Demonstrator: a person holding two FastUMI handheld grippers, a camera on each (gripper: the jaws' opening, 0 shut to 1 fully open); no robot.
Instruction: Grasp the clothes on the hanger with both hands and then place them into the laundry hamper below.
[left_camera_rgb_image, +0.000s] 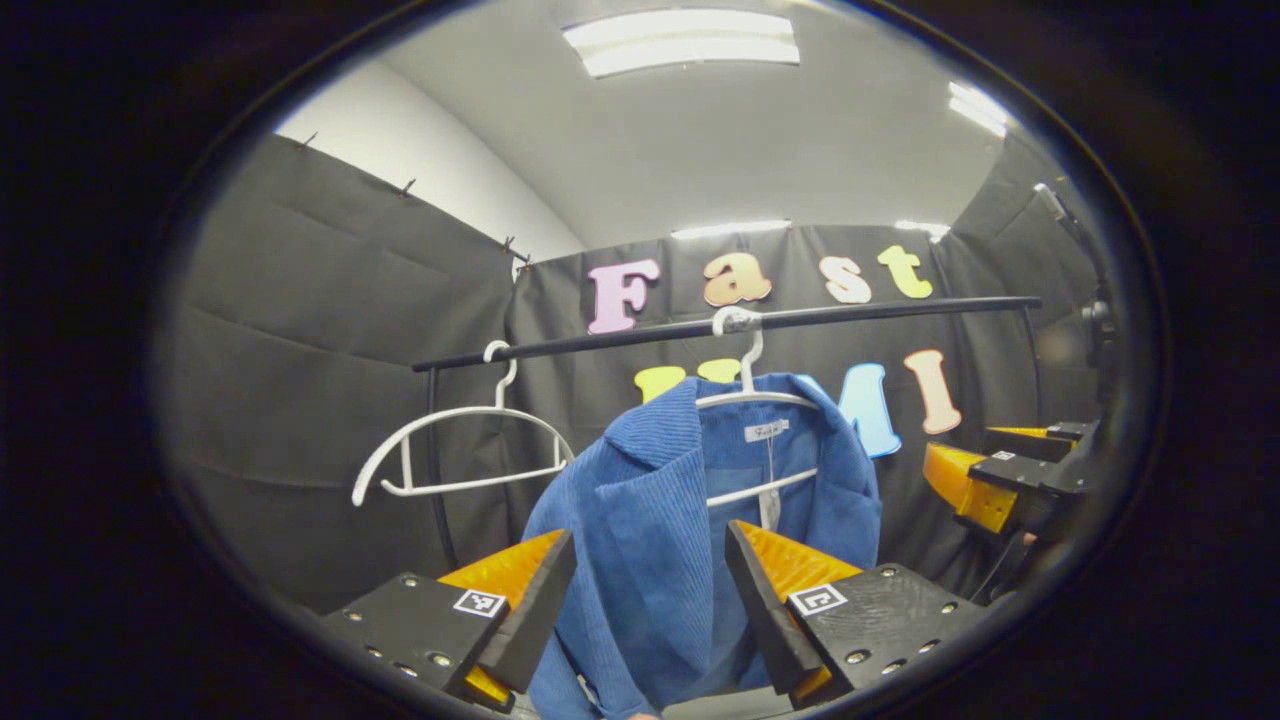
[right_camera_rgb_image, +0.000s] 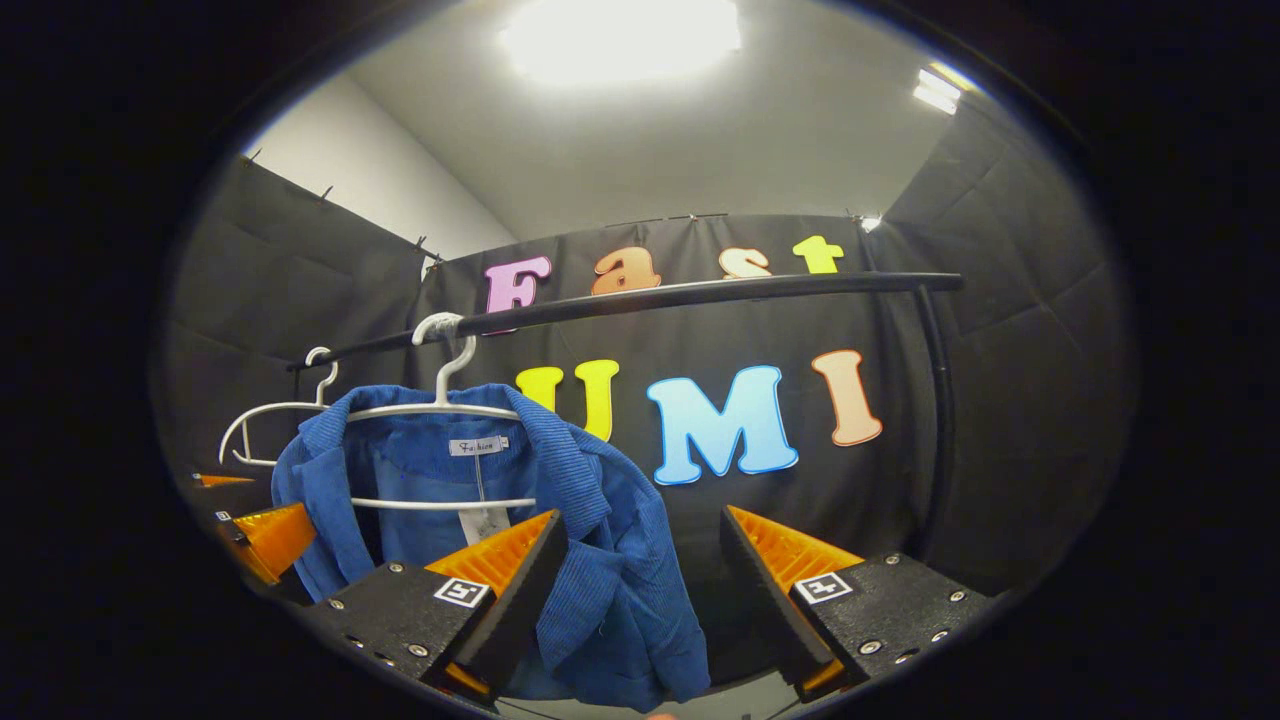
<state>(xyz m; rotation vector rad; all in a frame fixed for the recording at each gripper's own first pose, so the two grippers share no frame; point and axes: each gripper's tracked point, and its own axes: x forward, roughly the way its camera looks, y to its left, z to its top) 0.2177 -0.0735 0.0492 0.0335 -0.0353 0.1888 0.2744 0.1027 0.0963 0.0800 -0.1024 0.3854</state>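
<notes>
A black rail (left_camera_rgb_image: 720, 328) is running across the booth, carrying two white hangers: one bare (left_camera_rgb_image: 455, 445), one (left_camera_rgb_image: 752, 400) holding a blue jacket (left_camera_rgb_image: 660, 540).

A black rail (left_camera_rgb_image: 720, 325) is seen across the booth, carried by a black upright post (right_camera_rgb_image: 935, 420). An empty white hanger (left_camera_rgb_image: 460, 450) is hung on it. Ceiling lights (left_camera_rgb_image: 682, 42) are switched on.

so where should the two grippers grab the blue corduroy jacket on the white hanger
Probably the two front panels below the collar of the blue corduroy jacket, one gripper per side, approached from the front. It hangs open on the white hanger, so the loose front edges face both open grippers: left gripper, right gripper.
</notes>
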